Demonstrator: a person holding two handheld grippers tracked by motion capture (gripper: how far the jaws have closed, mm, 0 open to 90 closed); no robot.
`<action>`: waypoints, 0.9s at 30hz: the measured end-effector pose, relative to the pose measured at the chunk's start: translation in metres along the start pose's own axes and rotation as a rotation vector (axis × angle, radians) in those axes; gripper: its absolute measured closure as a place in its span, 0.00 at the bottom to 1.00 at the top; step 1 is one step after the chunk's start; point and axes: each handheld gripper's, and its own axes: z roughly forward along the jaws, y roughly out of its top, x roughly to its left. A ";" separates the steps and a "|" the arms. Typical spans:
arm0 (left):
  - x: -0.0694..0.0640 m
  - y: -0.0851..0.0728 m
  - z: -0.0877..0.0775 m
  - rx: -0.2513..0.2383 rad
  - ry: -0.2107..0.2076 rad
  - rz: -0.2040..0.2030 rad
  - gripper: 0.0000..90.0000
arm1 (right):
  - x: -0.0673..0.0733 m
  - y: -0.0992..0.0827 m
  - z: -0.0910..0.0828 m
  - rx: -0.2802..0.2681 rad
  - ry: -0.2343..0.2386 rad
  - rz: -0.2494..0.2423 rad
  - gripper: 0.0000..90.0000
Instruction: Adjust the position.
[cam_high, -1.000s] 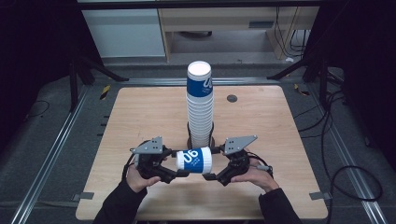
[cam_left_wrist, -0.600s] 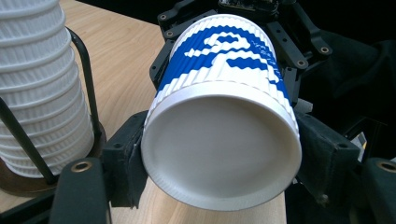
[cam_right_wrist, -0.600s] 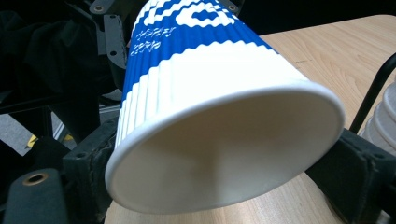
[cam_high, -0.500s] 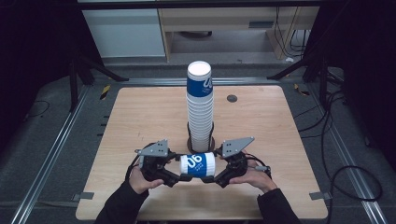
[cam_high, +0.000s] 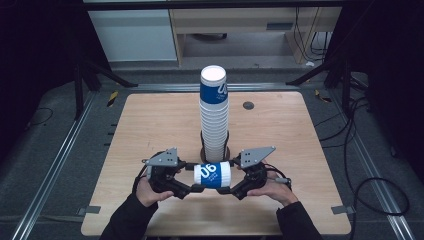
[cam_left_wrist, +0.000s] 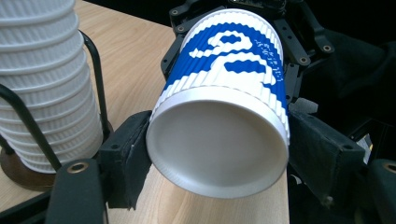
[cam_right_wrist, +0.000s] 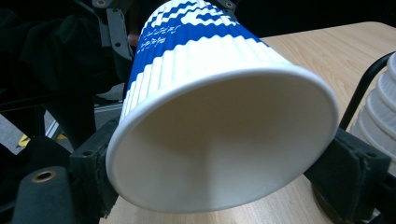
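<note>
Blue-and-white ribbed paper cup (cam_high: 212, 175) lies on its side in the air just above the near part of a wooden table (cam_high: 150, 125), held between two hand-held grippers. The left gripper (cam_high: 192, 189) has its jaws around the cup's closed base end; they have just been opening, and the pads sit against the base rim (cam_left_wrist: 217, 140). The right gripper (cam_high: 231, 190) has its jaws at the open mouth end; they have just been closing, with the pads pressing on the rim (cam_right_wrist: 224, 140). A person's hands (cam_high: 147, 192) hold both tools from the near edge.

Judged from this, the cup looks to be passing from one gripper to the other. If the left lets go before the right holds firmly, the cup could drop and roll; squeezing the thin mouth too hard could crush it.

Just behind the cup stands a tall stack of cups (cam_high: 214, 115) in a wire holder on a round base, close enough to be knocked. A small dark disc (cam_high: 248, 105) lies farther back.
</note>
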 end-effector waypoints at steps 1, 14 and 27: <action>0.000 0.000 -0.001 -0.003 0.003 -0.002 0.28 | 0.000 0.000 0.000 0.001 0.003 0.003 0.16; 0.002 -0.001 0.000 0.002 0.008 0.002 0.30 | 0.000 -0.001 0.002 0.013 0.003 0.008 0.16; 0.000 -0.001 0.002 0.027 0.005 0.018 0.31 | 0.000 -0.001 0.004 0.021 0.009 0.025 0.15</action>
